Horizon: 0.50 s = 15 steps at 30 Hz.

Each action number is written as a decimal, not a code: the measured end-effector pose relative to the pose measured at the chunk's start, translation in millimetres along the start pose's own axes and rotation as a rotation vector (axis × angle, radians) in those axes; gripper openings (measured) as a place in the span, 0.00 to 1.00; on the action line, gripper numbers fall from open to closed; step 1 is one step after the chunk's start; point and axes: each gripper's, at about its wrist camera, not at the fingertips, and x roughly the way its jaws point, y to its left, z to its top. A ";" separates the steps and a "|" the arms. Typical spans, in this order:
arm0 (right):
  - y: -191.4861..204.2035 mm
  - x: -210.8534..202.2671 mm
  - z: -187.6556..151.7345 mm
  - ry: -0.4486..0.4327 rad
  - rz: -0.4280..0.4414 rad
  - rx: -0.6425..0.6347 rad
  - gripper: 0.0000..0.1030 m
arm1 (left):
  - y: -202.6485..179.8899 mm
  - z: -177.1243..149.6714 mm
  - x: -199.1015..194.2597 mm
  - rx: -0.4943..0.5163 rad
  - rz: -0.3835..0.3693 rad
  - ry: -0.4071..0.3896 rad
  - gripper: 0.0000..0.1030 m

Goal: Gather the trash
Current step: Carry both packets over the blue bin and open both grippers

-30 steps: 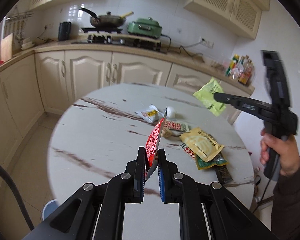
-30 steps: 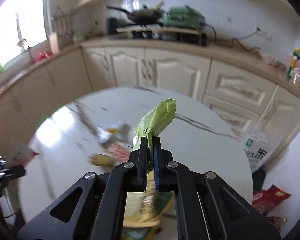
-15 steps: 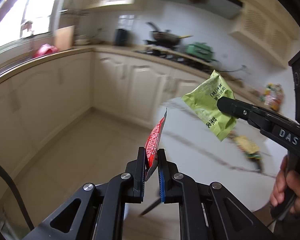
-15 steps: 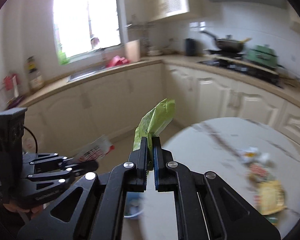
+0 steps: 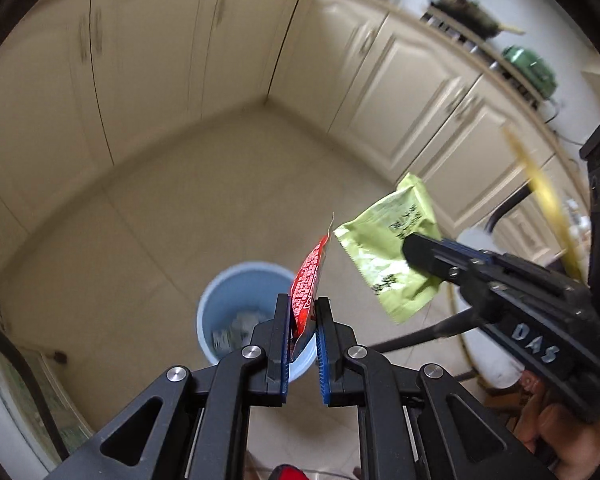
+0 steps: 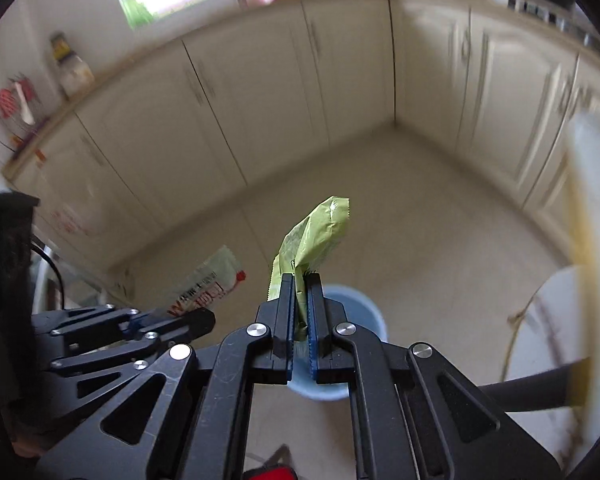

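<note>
My left gripper (image 5: 303, 308) is shut on a red and white snack wrapper (image 5: 310, 280) and holds it above a light blue trash bin (image 5: 236, 300) on the floor. The bin holds some white scraps. My right gripper (image 6: 300, 284) is shut on a green snack packet (image 6: 316, 236), also over the bin (image 6: 364, 312). In the left wrist view the right gripper (image 5: 414, 246) and its green packet (image 5: 392, 248) hang to the right of the bin. In the right wrist view the left gripper (image 6: 204, 316) and its wrapper (image 6: 208, 284) sit at the lower left.
Cream kitchen cabinets (image 5: 400, 80) line the walls around a beige tiled floor (image 5: 172, 208). The round marble table's edge (image 6: 540, 320) and a black leg (image 6: 532, 388) are at the right. A stove with a pan (image 5: 468, 16) is on the far counter.
Both grippers have swung left and down from the table toward the floor, each carrying its wrapper. The blue bin has come into view beneath them.
</note>
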 end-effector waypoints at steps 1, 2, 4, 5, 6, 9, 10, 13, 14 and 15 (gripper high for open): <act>-5.9 20.3 -4.9 0.032 -0.002 0.015 0.06 | 6.9 -2.3 14.7 -0.009 0.002 0.035 0.08; -10.8 36.1 -8.4 0.059 -0.003 0.024 0.07 | 12.9 0.6 22.4 -0.016 0.002 0.056 0.08; -21.9 71.8 -16.7 0.125 0.004 0.058 0.07 | 26.6 1.3 45.9 -0.032 0.003 0.112 0.08; -27.9 89.1 -21.0 0.153 0.000 0.070 0.07 | 33.8 1.5 60.1 -0.045 0.003 0.146 0.08; -30.5 99.7 -23.2 0.172 -0.002 0.077 0.08 | 38.3 5.1 70.3 -0.052 0.007 0.164 0.08; -45.1 136.7 -31.3 0.232 0.002 0.112 0.11 | 54.2 14.5 99.7 -0.057 0.013 0.228 0.08; -51.8 149.1 -33.5 0.254 0.008 0.126 0.12 | 58.4 13.5 107.0 -0.053 0.011 0.240 0.08; -65.7 176.8 -40.7 0.292 0.025 0.173 0.15 | 64.1 18.7 132.1 -0.057 0.026 0.286 0.08; -70.1 182.9 -43.3 0.298 0.015 0.179 0.16 | 67.7 24.3 138.5 -0.062 0.026 0.301 0.08; -73.8 188.7 -45.5 0.306 0.006 0.183 0.17 | 71.9 25.4 143.4 -0.068 0.028 0.312 0.09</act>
